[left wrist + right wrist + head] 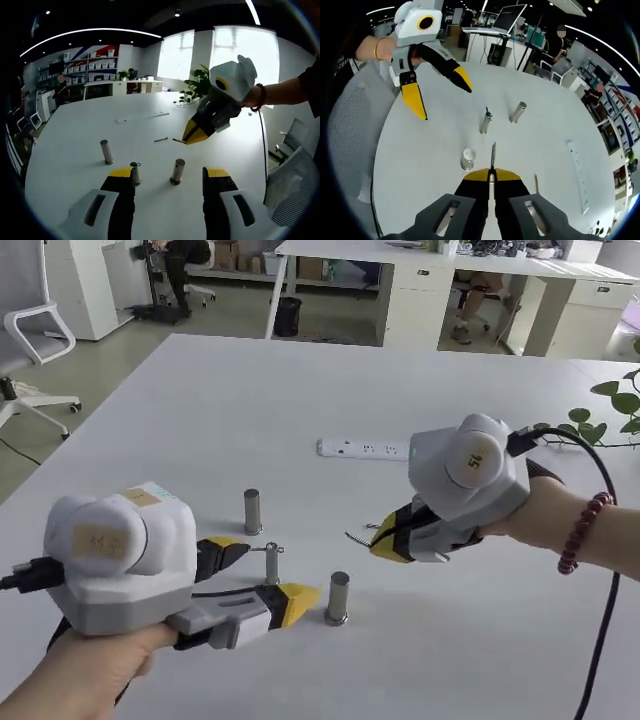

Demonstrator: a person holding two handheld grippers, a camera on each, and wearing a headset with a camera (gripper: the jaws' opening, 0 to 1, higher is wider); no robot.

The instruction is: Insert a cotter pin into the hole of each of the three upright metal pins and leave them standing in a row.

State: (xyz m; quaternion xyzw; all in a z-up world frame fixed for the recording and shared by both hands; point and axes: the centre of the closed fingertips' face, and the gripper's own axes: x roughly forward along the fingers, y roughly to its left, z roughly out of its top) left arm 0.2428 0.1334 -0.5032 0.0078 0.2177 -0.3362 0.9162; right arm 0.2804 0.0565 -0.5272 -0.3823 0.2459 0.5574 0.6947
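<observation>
left gripper [272, 572] spread wide, right gripper [384, 545] clamped

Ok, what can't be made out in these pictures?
1. Head view: the cross holes in the far metal pin and the near metal pin are too small to see.
2. Left gripper view: how far the fitted cotter pin goes through the middle pin is too small to tell.
3. Right gripper view: the rear end of the held cotter pin is hidden between the right gripper's shut fingers.

A round tan sticker [473, 460] on the grey housing of the right tool [385, 545] carries two sideways digits, seemingly "15". Two tan stickers [100, 540] on the left tool [268, 572] bear faint marks, too blurred to read.
</observation>
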